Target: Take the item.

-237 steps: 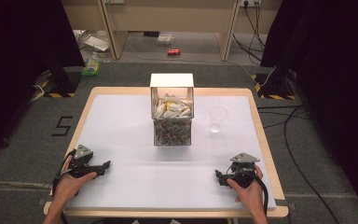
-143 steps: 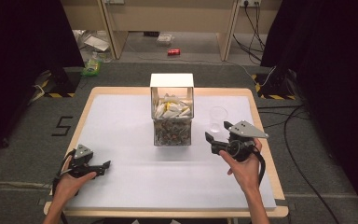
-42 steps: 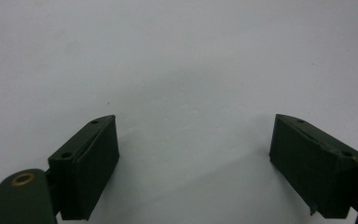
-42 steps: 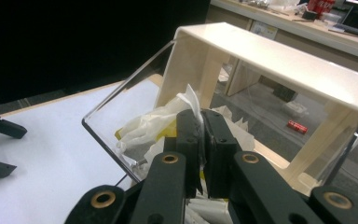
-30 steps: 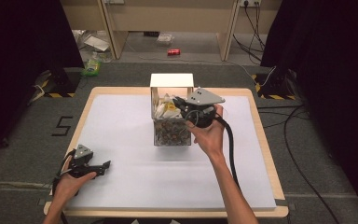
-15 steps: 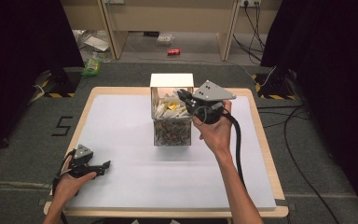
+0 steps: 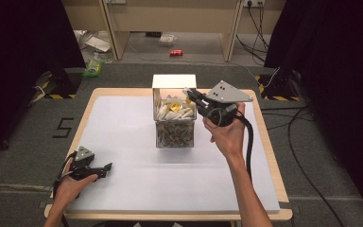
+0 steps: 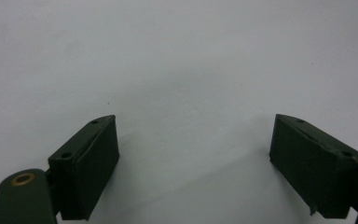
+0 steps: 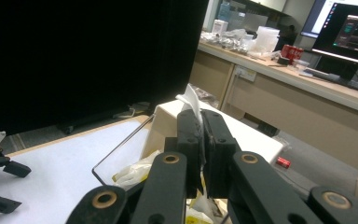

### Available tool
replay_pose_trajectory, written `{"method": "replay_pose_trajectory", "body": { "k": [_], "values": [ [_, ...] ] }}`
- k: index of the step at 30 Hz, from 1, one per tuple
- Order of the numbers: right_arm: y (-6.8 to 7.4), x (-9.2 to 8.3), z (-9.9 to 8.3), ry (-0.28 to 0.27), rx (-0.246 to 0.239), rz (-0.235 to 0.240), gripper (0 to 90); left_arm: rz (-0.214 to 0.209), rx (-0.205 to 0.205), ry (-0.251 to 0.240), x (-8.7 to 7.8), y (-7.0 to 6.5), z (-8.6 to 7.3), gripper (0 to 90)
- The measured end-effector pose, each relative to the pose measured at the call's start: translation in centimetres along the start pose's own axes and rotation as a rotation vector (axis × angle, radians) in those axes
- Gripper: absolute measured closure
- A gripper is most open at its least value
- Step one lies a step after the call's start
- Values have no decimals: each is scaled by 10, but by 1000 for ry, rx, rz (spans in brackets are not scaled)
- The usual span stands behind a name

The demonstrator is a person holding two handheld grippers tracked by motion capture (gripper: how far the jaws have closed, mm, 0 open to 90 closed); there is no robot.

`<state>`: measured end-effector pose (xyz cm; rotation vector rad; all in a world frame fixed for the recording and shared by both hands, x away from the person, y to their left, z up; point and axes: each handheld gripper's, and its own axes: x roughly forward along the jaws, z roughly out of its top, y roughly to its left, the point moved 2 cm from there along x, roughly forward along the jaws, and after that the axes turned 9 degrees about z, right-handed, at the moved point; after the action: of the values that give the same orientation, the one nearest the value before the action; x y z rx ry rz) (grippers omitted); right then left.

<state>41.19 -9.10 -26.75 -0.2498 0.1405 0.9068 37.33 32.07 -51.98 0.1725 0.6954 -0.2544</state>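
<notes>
table top (image 7: 123,127) – white, pale wood rim | packets (image 7: 175,109) – white, yellow | jaws black | floor can (image 7: 176,52) – red

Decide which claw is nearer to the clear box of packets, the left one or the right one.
The right. The right claw is at the top of the clear box, shut on a white packet. The left claw rests open at the table's near left corner, well away from it.
</notes>
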Motion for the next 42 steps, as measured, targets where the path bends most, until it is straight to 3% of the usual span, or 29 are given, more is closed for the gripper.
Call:
{"method": "replay_pose_trajectory", "body": {
  "k": [12, 18, 42],
  "values": [
    [-11, -26, 0, -16, 11, -46, 874, 0, 1, 2, 0, 0, 0, 147],
    [-22, -40, -9, -16, 34, -83, 874, 1, 1, 0, 0, 0, 0, 147],
    [-57, -48, -48, -2, 124, -165, 873, 1, 1, 0, 0, 0, 0, 147]
  ]
}}
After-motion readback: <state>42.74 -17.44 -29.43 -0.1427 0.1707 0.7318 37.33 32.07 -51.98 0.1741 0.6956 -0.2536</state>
